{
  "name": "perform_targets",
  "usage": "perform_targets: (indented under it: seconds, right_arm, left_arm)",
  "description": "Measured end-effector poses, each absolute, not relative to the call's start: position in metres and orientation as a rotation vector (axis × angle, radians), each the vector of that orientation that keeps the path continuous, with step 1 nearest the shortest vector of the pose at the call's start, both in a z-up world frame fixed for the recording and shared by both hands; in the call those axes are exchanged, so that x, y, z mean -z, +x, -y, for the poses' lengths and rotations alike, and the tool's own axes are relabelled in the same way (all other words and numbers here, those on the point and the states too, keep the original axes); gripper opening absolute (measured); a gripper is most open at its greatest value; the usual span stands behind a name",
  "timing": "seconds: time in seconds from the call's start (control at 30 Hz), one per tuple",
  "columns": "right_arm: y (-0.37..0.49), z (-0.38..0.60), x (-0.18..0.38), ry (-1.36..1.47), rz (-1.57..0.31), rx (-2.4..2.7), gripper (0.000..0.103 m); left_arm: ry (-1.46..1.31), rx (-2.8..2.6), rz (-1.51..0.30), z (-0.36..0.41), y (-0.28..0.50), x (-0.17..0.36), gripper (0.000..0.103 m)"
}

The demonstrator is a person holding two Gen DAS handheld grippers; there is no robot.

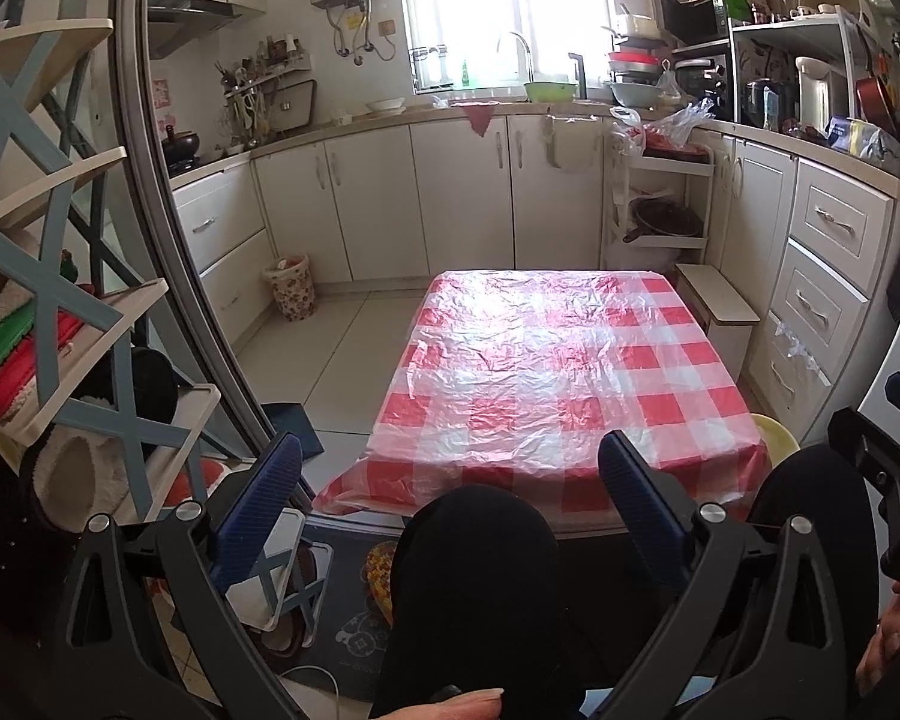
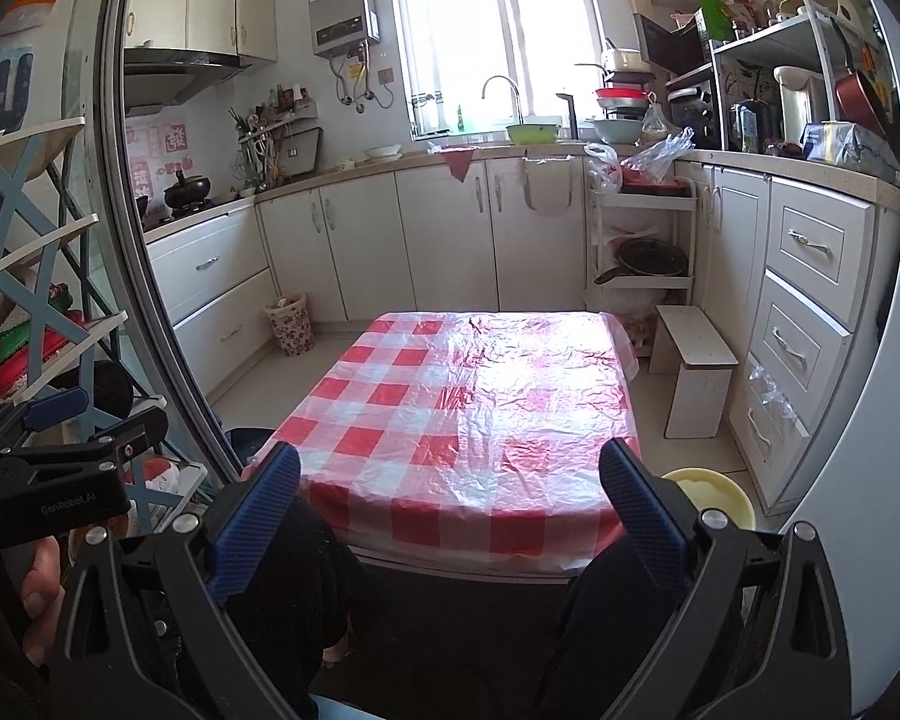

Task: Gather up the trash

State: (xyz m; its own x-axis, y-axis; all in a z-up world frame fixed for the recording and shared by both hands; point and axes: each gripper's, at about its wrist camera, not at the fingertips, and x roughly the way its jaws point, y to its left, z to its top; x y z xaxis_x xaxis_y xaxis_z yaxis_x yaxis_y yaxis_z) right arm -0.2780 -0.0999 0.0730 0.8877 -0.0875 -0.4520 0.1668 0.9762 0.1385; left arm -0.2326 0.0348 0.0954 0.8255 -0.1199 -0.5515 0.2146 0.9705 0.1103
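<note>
I have both grippers held low at the near end of the bench [image 1: 570,360], the low table under a crinkled red-and-white checked plastic cover. My left gripper [image 1: 450,480] has its blue ribbed fingers [image 1: 264,486] spread wide with nothing between them, and past them I see the person's dark-clothed knees just short of the bench's near edge. My right gripper [image 2: 450,480] is the same: fingers [image 2: 258,510] released and apart, gripping nothing, aimed along the bench toward the window [image 2: 486,30].

I can make out no loose trash on the cover in either view. The one place where rubbish shows is the floral waste basket [image 1: 291,294], standing on the floor beyond the bench's far left corner, against the white cabinets [image 1: 360,204]; something pale sits in its mouth, too small for me to tell what.

To the right of the bench, near its far corner, a small white stool [image 2: 693,372] stands on the floor, and a yellow basin [image 2: 711,492] sits just beside the near right corner. Left of the bench, on this side of the door frame, is a shelf rack [image 1: 60,300] with blue crossed braces. At the left edge of the right wrist view I catch the left gripper's black body, and in the left wrist view the right one shows at the right edge.
</note>
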Motion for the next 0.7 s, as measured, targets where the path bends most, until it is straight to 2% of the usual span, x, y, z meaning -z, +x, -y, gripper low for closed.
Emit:
perform_targets:
  seconds: [0.7]
  right_arm:
    - [-0.2798, 0.0976, -0.0756, 0.173, -0.455, 0.139, 0.096]
  left_arm:
    - [0.169, 0.173, -0.555, -0.0393, -0.2381, -0.1024, 0.095]
